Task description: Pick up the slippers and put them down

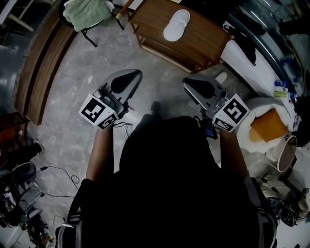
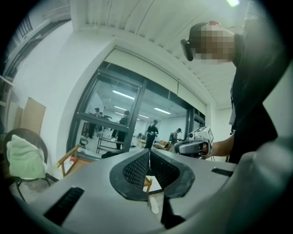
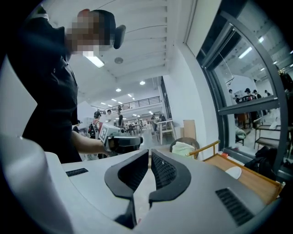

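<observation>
A pale stone floor (image 1: pixel 72 101) fills the room, and a glass wall (image 2: pixel 114 114) runs along one side with people standing behind it. From where the person (image 1: pixel 169 174) in dark clothes stands, a wooden bench (image 1: pixel 206 41) sits at about 12 to 1 o'clock. One white slipper (image 1: pixel 177 24) lies flat on its top, well apart from both grippers. At 11 o'clock there is a chair (image 1: pixel 89 35) with a green towel (image 1: pixel 87 12) draped over it. An orange cushion (image 1: pixel 267 126) rests in a pale tub at 3 o'clock. Loose cables (image 1: pixel 58 174) trail across the floor at 8 o'clock.

The person holds both grippers out in front at about the same height, over bare floor and short of the bench. The left gripper (image 1: pixel 137 73) points toward 12 o'clock. Its own view shows the two ribbed pads pressed together at the tips with nothing between them. The right gripper (image 1: pixel 186 83) angles in toward 11 o'clock. Its jaws are likewise closed tight on nothing. In the right gripper view the slipper appears off at 4 o'clock on the bench top, clear of the jaws.
</observation>
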